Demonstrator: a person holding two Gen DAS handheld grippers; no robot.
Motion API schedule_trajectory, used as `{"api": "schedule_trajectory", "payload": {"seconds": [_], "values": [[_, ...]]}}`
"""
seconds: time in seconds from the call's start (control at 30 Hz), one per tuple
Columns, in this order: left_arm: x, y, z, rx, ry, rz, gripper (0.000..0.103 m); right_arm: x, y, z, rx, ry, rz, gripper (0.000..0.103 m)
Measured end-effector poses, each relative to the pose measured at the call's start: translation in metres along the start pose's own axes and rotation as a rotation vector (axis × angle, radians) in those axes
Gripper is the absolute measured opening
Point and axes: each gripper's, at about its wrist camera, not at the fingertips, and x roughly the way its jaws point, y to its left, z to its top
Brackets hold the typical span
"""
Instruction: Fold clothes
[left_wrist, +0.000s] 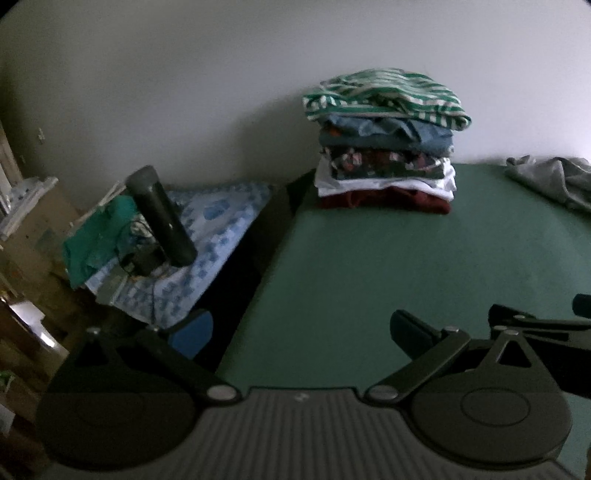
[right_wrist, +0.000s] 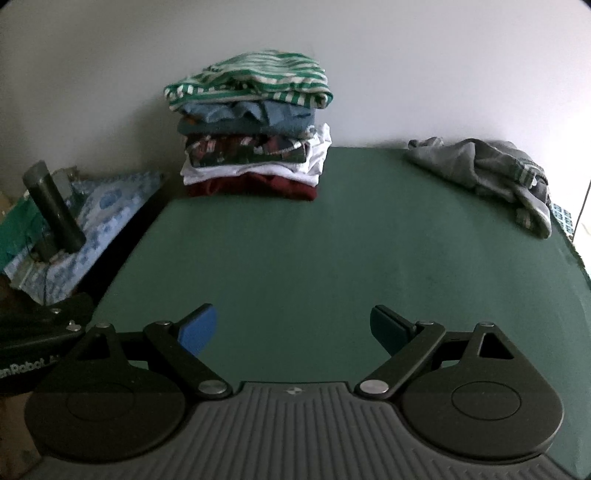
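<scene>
Both tools hang low over the near edge of the green table (right_wrist: 295, 251), fingers spread wide, gripping nothing: the left tool (left_wrist: 301, 332) toward the table's left edge, the right tool (right_wrist: 293, 328) just beside it. Bare cloth lies ahead of each. At the far edge against the wall stands a stack (right_wrist: 255, 129) of folded clothes, a green-striped piece on top, dark red at the bottom. Well apart, at the far right corner, a grey garment (right_wrist: 487, 173) lies crumpled and unfolded. Left of the table, a dark cylinder (left_wrist: 160, 214) leans on blue-patterned fabric (left_wrist: 210, 236).
</scene>
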Motion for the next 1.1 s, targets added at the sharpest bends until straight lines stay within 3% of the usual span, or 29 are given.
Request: {"api": "schedule_trajectory", "payload": {"seconds": [0.17,0.37,0.53,0.67,0.9,1.1], "values": [[0.010,0.018,0.012,-0.030,0.026,-0.047,0.102,-0.001,0.007,0.005,-0.011,0.004,-0.018,0.092],[0.018,0.037,0.028,-0.031,-0.023,-0.074,0.102,-0.005,0.016,0.013,0.009,-0.015,-0.078,0.092],[0.032,0.051,0.033,-0.042,-0.012,-0.116,0.102,0.000,0.011,0.008,0.095,-0.003,-0.143,0.092],[0.040,0.058,0.031,-0.040,-0.001,-0.169,0.102,-0.008,0.009,0.007,0.171,-0.046,-0.195,0.092],[0.041,0.063,0.021,-0.053,-0.036,-0.197,0.102,-0.007,0.030,0.014,0.119,-0.037,-0.204,0.092],[0.050,0.062,0.017,-0.079,0.014,-0.209,0.102,-0.009,0.043,0.019,0.061,-0.047,-0.198,0.092]]}}
